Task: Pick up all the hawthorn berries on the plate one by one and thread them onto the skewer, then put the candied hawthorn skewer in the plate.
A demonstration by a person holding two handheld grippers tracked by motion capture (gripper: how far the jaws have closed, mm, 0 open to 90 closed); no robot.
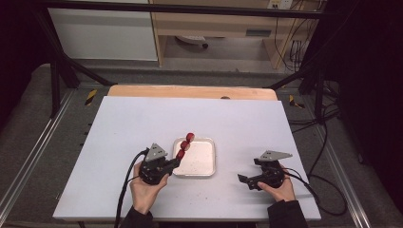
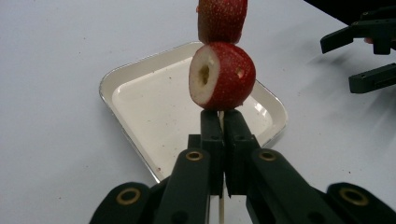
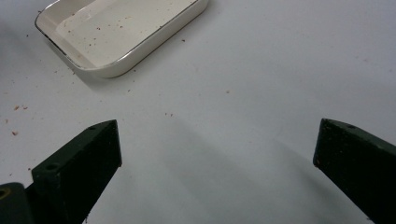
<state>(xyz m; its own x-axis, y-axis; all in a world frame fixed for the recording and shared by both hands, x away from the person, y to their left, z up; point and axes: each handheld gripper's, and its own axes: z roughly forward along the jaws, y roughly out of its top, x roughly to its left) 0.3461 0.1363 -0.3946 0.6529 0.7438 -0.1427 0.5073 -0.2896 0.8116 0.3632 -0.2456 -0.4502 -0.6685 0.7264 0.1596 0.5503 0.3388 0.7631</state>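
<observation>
**Skewer pinched over the tray, right jaws spread on bare table**

We start at our left gripper (image 1: pixel 177 163): its two black jaws are pressed together on a thin wooden skewer (image 2: pixel 221 113), and nothing else sits between them. The stick runs up from the pinch through red fruit pieces (image 1: pixel 185 145); in the left gripper view the nearest one (image 2: pixel 222 76) shows a pale cut face with a cored hole and sits just above the jaw tips, with a second piece (image 2: pixel 221 18) right above it. From the high view we count three red pieces, leaning up and away over the near left part of the white tray (image 1: pixel 204 166).

The tray is shallow, square with rounded corners and a thin dark rim, and holds only scattered crumbs. Its left edge lies just beside our left gripper.

Our right gripper (image 1: pixel 248 180) sits well apart to the right of the tray, its jaws spread wide with nothing between them, only white table (image 1: pixel 133 118) below. Small red specks dot the surface near the tray.

Beyond the tray the white top lies open to its far edge, where a wooden strip (image 1: pixel 190 91) runs along. A black frame (image 1: pixel 57 71) and cables (image 1: pixel 328 142) stand outside the table's sides.
</observation>
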